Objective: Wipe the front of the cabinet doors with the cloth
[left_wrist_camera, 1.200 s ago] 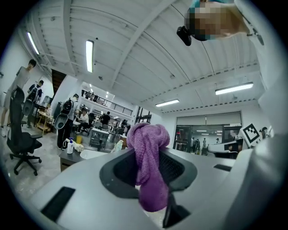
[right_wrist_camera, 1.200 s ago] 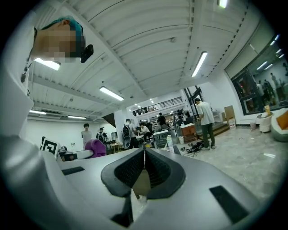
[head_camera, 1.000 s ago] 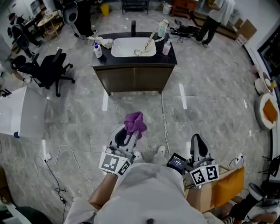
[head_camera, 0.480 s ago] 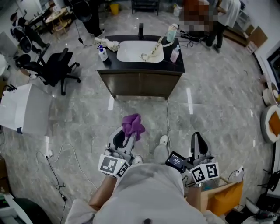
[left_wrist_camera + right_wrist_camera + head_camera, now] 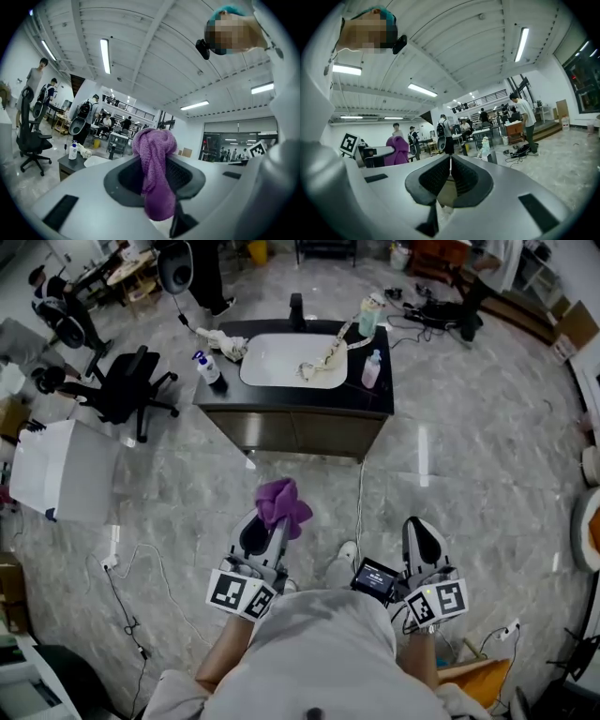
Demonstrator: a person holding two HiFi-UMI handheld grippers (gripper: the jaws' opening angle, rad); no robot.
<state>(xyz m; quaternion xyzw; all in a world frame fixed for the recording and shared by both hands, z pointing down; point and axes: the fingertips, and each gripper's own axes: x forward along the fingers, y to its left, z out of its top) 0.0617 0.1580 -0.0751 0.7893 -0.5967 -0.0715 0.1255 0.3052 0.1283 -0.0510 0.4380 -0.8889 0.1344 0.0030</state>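
My left gripper (image 5: 266, 527) is shut on a purple cloth (image 5: 281, 503), which bunches up past the jaw tips; in the left gripper view the cloth (image 5: 155, 171) hangs between the jaws. My right gripper (image 5: 423, 538) is shut with nothing in it, its jaw tips touching in the right gripper view (image 5: 450, 161). Both are held low in front of me, pointing toward the dark sink cabinet (image 5: 295, 432), whose two doors face me a few steps away. The cloth also shows at the left of the right gripper view (image 5: 397, 151).
On the cabinet top are a white basin (image 5: 291, 360), a pump bottle (image 5: 207, 367), a rag (image 5: 222, 339) and two more bottles (image 5: 369, 369). A black office chair (image 5: 122, 390) and a white box (image 5: 61, 472) stand left. Cables (image 5: 141, 568) trail over the marble floor. People stand at the back.
The cabinet has shifted slightly in the head view as I moved. Both grippers stay low and shut; the cloth stays in the left one.
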